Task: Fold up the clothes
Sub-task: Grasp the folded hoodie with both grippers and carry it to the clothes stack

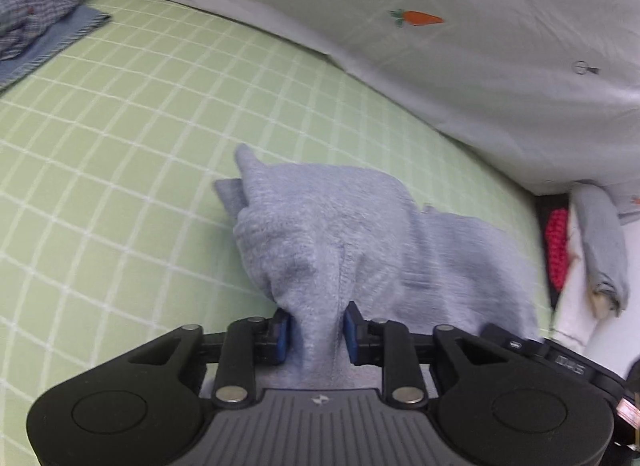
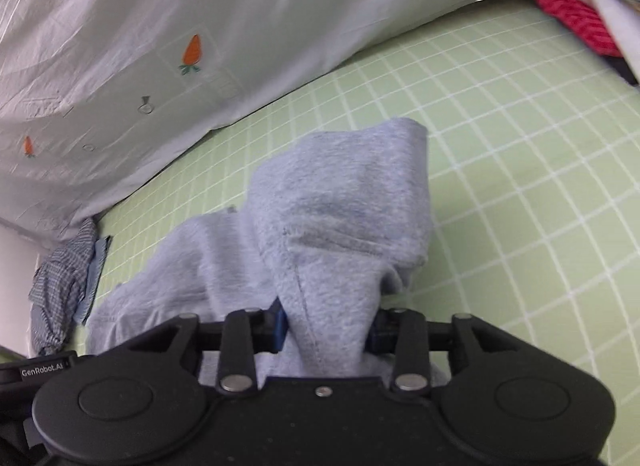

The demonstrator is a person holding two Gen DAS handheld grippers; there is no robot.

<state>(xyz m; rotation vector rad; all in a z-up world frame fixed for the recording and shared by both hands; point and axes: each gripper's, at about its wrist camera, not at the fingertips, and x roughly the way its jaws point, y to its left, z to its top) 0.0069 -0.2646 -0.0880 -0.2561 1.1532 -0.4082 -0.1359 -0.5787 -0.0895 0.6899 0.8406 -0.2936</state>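
A light grey knit garment lies bunched on the green checked bed sheet. My left gripper is shut on a fold of it, the cloth pinched between the blue pads. In the right wrist view the same grey garment rises in a hump, and my right gripper is shut on another part of it, cloth bulging between the pads. The garment spreads from each gripper forward onto the sheet.
A white quilt with carrot prints runs along the far side, also in the right view. A blue checked shirt pile lies at one end. Red knit and grey clothes are stacked at the other end.
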